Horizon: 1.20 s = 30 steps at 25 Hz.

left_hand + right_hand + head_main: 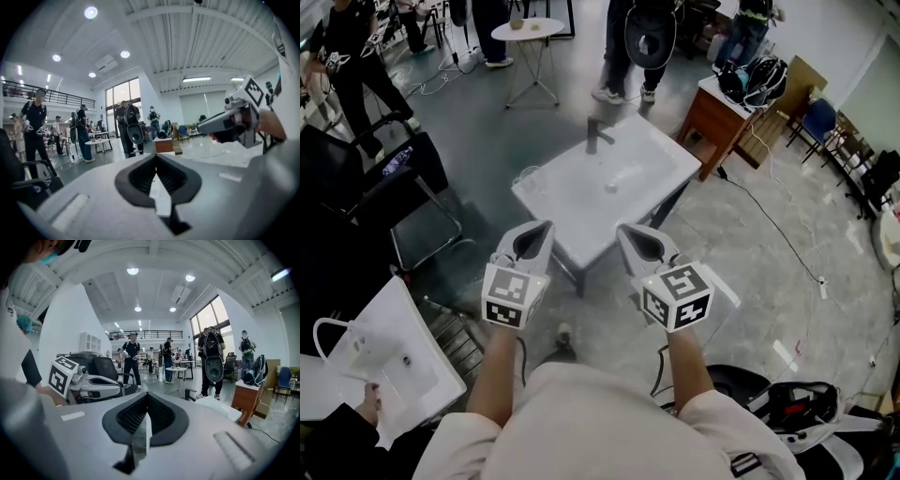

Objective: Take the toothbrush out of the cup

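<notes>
We hold the left gripper (542, 230) nearest, jaws pressed together on nothing | right gripper (628, 232) beside it, jaws likewise together, empty | both just short of the white washbasin (581, 214) | clear cup (528, 177) at its left corner, toothbrush too small to make out | faucet (594, 134) at far rim | people (630, 42) standing beyond

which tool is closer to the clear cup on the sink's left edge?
Left. The left tool hovers just short of the cup, almost in line with it; the right tool sits farther off to its right.
</notes>
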### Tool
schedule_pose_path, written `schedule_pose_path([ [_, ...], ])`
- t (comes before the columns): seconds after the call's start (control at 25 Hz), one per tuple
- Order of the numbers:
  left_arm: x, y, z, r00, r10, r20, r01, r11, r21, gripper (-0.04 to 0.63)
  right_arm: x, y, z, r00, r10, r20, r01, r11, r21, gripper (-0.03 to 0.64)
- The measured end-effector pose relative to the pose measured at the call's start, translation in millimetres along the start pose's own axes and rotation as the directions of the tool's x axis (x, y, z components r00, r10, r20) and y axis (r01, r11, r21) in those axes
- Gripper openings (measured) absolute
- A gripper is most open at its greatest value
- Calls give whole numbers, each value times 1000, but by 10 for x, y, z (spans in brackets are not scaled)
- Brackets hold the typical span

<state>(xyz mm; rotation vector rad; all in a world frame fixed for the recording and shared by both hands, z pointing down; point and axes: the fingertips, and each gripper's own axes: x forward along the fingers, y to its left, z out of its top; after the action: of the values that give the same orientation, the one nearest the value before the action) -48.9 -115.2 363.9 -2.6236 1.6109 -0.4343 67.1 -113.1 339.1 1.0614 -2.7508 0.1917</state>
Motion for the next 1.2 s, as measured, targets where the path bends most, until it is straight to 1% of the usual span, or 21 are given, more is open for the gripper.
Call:
schedule_pose_path([
  [0.24,378,283,-85,1000,-1,-15,0,1000,-12,3,404,-281,-37,1000,5,-26,-5,1000,12,6],
  [0.4,496,553,-156,999,2,-33,-2,1000,-18,3,693,-333,-1,999,5,-34,-5,1000,15,6],
  [0.6,833,911,-364,997,-12,-71,10,999,-34,4,1155,-529,-47,998,0,-64,1,1000,24,6],
  [0.68,969,1054,-496,996,-23,-86,20,999,-32,21,1349,-585,-86,997,-4,-74,6,1000,27,6],
  [0.84,1150,1314,-614,991,-42,-127,39,999,-23,57,1636,-617,-46,996,-11,-94,14,999,32,6],
  [1.04,1452,1616,-945,976,-87,-200,85,996,-16,109,2032,-705,-70,993,-28,-116,32,999,38,6],
  [1.2,1667,1847,-1217,963,-91,-252,97,995,9,151,2305,-784,-160,991,-35,-133,42,998,54,6],
])
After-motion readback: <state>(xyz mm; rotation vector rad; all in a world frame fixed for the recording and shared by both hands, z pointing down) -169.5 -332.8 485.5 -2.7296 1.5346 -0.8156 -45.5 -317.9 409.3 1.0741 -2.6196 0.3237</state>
